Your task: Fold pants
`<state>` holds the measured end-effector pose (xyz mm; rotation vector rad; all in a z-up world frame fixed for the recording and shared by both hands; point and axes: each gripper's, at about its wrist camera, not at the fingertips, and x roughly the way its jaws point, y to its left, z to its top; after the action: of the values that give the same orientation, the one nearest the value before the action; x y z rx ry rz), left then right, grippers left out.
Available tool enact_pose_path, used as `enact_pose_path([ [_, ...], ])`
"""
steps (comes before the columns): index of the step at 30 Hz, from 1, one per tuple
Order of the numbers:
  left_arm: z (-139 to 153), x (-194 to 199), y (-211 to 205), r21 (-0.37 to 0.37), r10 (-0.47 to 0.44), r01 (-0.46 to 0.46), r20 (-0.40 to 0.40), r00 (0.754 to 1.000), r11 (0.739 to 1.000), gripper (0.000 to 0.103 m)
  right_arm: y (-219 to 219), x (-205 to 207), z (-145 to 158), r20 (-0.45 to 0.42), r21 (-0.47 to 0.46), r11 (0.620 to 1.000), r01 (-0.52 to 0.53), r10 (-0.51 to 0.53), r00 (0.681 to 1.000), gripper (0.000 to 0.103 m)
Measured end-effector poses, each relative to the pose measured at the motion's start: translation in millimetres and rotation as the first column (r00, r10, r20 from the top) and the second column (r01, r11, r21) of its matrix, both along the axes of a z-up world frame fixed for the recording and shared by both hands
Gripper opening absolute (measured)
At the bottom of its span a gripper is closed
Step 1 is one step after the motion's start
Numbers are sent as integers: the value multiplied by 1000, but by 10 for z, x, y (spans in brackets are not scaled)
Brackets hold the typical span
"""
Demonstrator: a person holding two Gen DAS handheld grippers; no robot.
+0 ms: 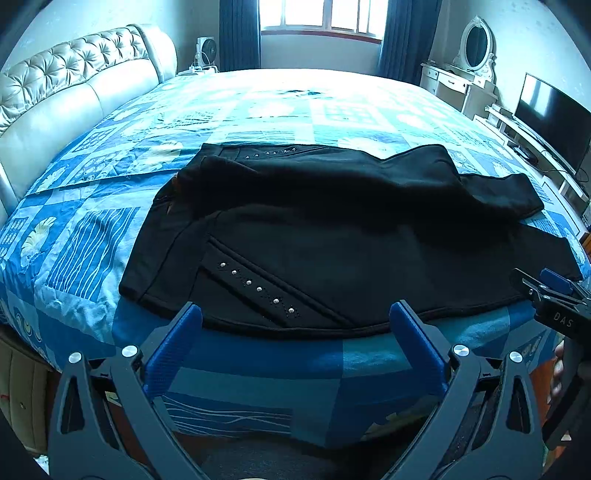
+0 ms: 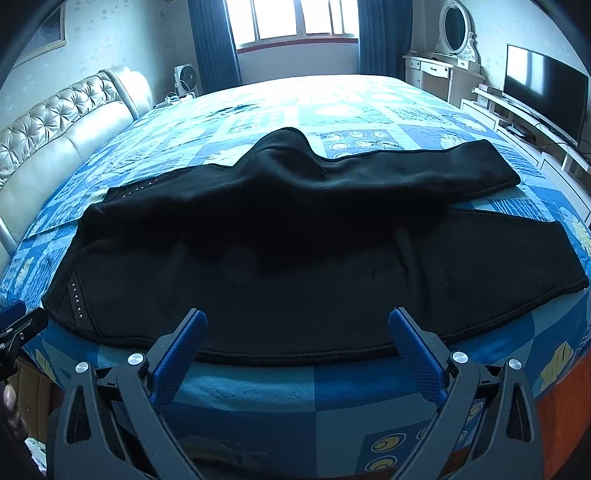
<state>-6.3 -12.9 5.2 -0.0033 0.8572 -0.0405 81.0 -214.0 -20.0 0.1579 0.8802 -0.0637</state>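
Note:
Black pants [image 1: 332, 236] with silver studs lie spread on the bed near its front edge, waist to the left, legs to the right, the far leg bunched over the near one. They also show in the right wrist view [image 2: 295, 251]. My left gripper [image 1: 295, 317] is open and empty, its blue fingers just short of the pants' near hem by the studded pocket. My right gripper [image 2: 297, 325] is open and empty at the near hem, further right. The right gripper shows at the right edge of the left wrist view [image 1: 554, 291].
The bed has a blue patchwork cover [image 1: 258, 110] and a tufted cream headboard [image 1: 66, 85] at left. A window [image 1: 321, 16] with blue curtains is at the back. A dresser with a mirror [image 1: 469, 62] and a TV [image 1: 550, 118] stand at right.

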Motion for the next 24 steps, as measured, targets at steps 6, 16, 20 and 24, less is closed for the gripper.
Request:
enact_pose_path([
  [6, 1, -7, -8, 1, -1, 1, 0, 1000, 1000, 101, 6, 0, -7, -1, -1, 1000, -2, 2, 1000, 98],
  [16, -1, -5, 0, 7, -1, 1, 5, 1000, 1000, 101, 18, 0, -24, -6, -2, 1000, -2, 2, 1000, 98],
  [20, -5, -4, 2, 7, -2, 2, 3, 1000, 1000, 101, 22, 2, -37, -10, 1, 1000, -3, 3, 1000, 98],
  [24, -5, -3, 5, 7, -2, 2, 4, 1000, 1000, 101, 21, 0, -48, -13, 1, 1000, -4, 4, 1000, 98],
])
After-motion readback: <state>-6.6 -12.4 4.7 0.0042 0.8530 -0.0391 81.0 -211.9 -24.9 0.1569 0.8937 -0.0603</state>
